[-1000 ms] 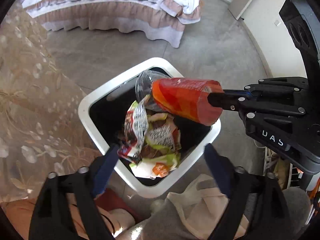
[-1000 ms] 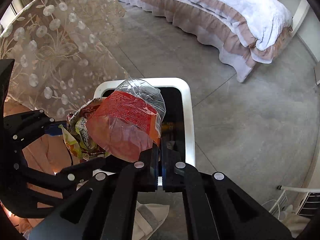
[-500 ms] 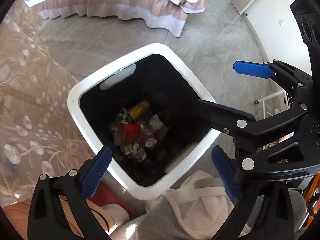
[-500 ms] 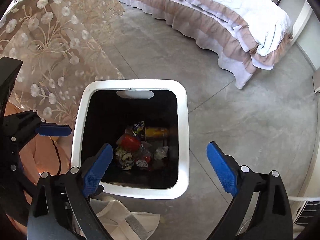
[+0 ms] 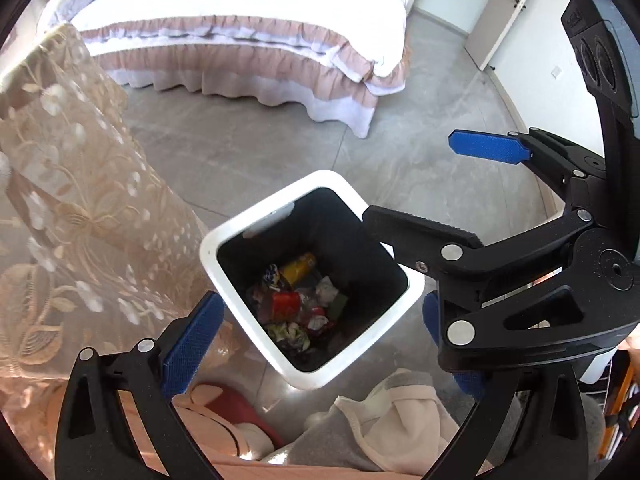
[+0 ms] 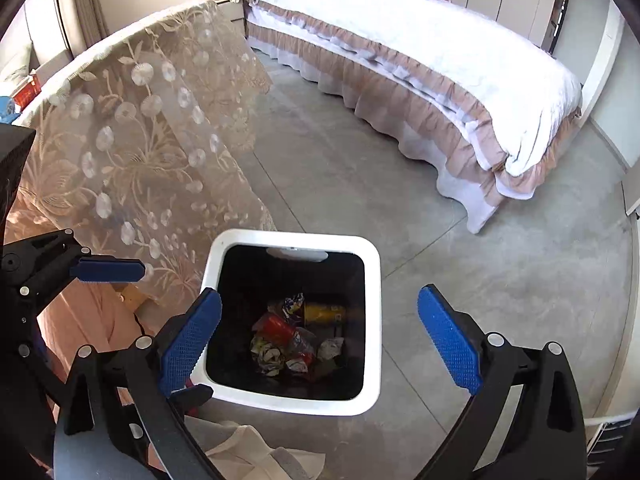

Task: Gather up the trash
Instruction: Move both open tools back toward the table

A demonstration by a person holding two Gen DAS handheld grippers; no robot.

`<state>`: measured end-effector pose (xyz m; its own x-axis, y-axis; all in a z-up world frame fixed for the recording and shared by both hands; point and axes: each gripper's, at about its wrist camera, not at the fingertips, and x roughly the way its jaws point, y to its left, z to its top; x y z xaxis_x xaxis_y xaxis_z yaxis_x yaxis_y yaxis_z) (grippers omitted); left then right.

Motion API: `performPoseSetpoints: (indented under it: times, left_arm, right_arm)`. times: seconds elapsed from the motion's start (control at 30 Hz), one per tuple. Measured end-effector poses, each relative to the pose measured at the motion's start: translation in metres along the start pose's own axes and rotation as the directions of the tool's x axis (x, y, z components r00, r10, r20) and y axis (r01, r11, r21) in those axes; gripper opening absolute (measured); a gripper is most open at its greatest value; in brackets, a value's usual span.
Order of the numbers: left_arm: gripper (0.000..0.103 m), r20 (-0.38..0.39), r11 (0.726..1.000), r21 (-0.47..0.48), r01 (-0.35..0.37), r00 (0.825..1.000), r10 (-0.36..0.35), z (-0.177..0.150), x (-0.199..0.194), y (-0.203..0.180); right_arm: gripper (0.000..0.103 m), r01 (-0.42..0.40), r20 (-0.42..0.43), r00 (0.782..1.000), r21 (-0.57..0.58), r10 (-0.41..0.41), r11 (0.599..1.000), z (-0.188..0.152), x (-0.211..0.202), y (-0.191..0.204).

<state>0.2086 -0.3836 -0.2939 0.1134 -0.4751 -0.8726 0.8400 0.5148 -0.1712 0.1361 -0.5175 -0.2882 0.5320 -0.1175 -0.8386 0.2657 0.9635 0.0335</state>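
Two hand-held grippers hang over the bin (image 6: 372,320): left hand-held gripper (image 5: 316,332) wide, empty; right hand-held gripper (image 6: 320,344) opening, empty. Trash (image 6: 292,340) sits at the bottom, below both, so I'd say drop's done. Next: fetch more. Lace cloth (image 6: 140,152) hangs left, bed (image 6: 440,72) beyond.

You're in a home bedroom: a made bed (image 6: 440,52) with a frilled skirt stands ahead, a lace-draped tabletop (image 6: 132,132) at left, grey floor (image 6: 500,280) below, a door (image 5: 504,12) beyond.
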Motion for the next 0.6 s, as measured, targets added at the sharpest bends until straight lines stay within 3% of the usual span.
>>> performPoseSetpoints:
  times: [0.13,0.27,0.47,0.6]
  left_arm:
    - [0.098,0.111,0.999,-0.013,-0.052,0.992,0.053,0.003,-0.046,0.006]
    - [0.098,0.201,0.987,-0.059,-0.152,0.966,0.161,0.003,-0.089,0.024]
    - [0.098,0.292,0.938,-0.185,-0.292,0.895,0.336,-0.008,-0.147,0.068]
    - [0.098,0.315,0.883,-0.284,-0.375,0.833,0.455,-0.020,-0.180,0.104]
  right_arm:
    - [0.098,-0.024,0.113,0.993,-0.048,0.029,0.999,0.021,-0.032,0.017]
    - [0.098,-0.066,0.187,0.979,-0.086,0.081,0.994,0.044,-0.053,0.034]
    - [0.098,-0.130,0.284,0.942,-0.178,0.177,0.975,0.085,-0.074,0.077]
    - [0.098,-0.191,0.317,0.910,-0.254,0.268,0.948,0.110,-0.081,0.118]
